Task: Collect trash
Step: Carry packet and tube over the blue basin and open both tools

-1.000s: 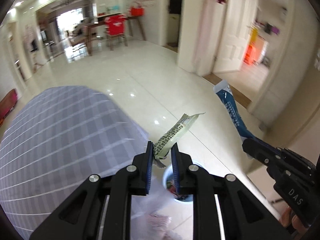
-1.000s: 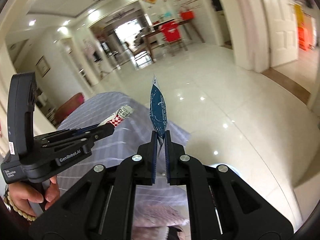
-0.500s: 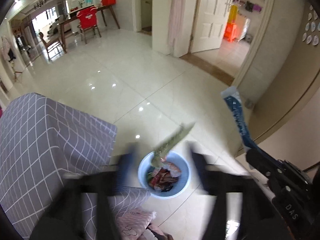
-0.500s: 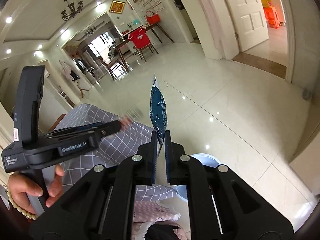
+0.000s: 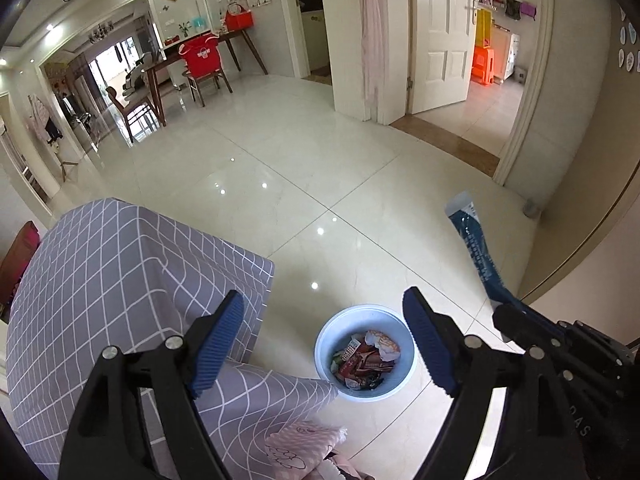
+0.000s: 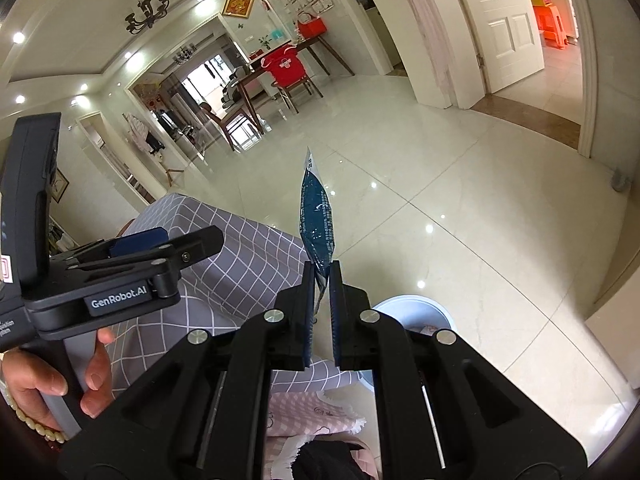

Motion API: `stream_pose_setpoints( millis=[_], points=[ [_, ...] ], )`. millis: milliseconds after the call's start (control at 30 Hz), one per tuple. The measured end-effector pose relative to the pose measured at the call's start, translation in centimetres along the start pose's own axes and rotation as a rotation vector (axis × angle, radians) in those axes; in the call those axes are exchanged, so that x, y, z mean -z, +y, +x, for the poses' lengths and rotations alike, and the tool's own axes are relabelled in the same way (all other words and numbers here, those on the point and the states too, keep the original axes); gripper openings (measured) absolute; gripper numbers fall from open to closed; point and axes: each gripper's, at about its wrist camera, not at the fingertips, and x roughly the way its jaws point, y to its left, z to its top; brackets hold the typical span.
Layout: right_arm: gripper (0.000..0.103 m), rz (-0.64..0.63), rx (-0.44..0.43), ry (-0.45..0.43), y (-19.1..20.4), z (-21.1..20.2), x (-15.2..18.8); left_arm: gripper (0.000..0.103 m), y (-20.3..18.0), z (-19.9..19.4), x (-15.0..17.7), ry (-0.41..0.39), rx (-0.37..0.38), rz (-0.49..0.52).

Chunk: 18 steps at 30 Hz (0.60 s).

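Left gripper (image 5: 322, 346) spread wide and holding nothing, poised above the light-blue trash bin (image 5: 362, 390) on the tiled floor (image 5: 280, 184). Right gripper (image 6: 320, 312) pressed together on the lower end of a blue snack wrapper (image 6: 316, 216), with the rest of the wrapper standing up and forward beyond the fingertips. Same wrapper seen from the left camera at (image 5: 474, 248), off to the right of the bin and not yet over it.

Likely very light and thin, a crinkly plastic film: soft enough to flex and flutter, slick on the surface, not fragile. Probably prone to clinging to a ribbed pad (image 5: 428, 350) or drifting sideways on release, so best let go low and directly above the bin mouth. Present hold at the sealed bottom edge looks sound; a pinch near an end, across the flat, suits such film better than one at the puffed middle.

Count: two grippers; one wrapper held; one bin, already part-filled with crumpled wrappers (image 5: 366, 360), several, too jumbled to number. One table under a grey checked cloth (image 5: 120, 272), just beside the bin. One pink patterned cloth (image 5: 308, 446) at the bottom edge. One hand (image 6: 52, 376) visible on the left tool's handle.
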Motion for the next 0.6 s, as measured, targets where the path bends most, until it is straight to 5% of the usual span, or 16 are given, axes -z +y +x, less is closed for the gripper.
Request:
stream_pose_setpoints(
  millis=[533, 600],
  points=[
    [0.009, -0.003, 0.008, -0.007, 0.0, 1.5, -0.7, 0.08, 2.4, -1.1, 0.1, -0.01, -0.013, -0.034],
    [0.03, 0.009, 0.037, 0.001, -0.4, 2.3, -0.5, 0.08, 2.7, -1.2, 0.0, -0.006, -0.017, -0.042]
  ],
)
